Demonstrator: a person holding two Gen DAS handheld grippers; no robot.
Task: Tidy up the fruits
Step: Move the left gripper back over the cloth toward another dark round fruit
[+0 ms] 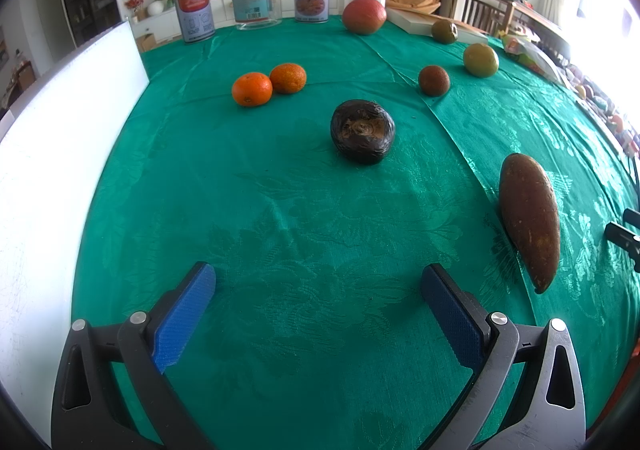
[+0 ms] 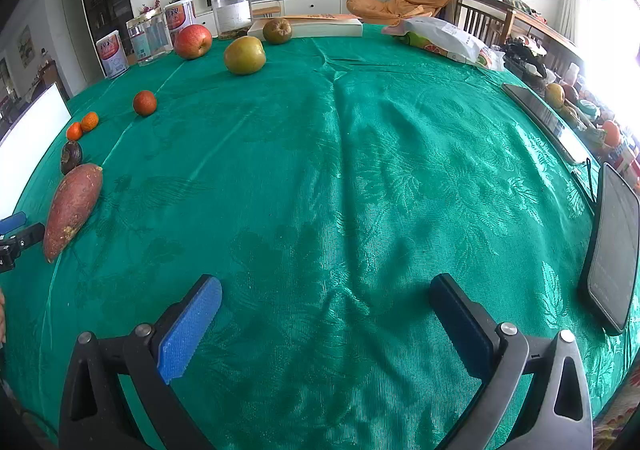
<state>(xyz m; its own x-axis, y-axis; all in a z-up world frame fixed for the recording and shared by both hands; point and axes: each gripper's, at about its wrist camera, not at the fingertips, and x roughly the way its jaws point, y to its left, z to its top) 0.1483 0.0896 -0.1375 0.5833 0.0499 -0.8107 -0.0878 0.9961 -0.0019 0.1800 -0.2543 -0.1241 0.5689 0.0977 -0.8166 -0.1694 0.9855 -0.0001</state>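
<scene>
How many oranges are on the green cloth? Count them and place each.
2. One orange lies left of centre, ahead of the left gripper; the other orange touches it on its right, slightly farther back. More may be hidden off-frame.

Green floral-patterned tablecloth (image 1: pixel 304 210); two orange tangerines (image 1: pixel 269 84); red apple (image 1: pixel 364 15); blue gripper pads (image 1: pixel 185 319).

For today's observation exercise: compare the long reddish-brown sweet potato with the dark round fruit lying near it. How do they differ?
The sweet potato is long with tapered ends; the dark round fruit is squat and rounded. The sweet potato is reddish-brown; the dark round fruit is almost black, with a brownish patch on the side that shows. The sweet potato looks clearly bigger. Both rest on the green tablecloth, untouched by either hand-held gripper.
</scene>
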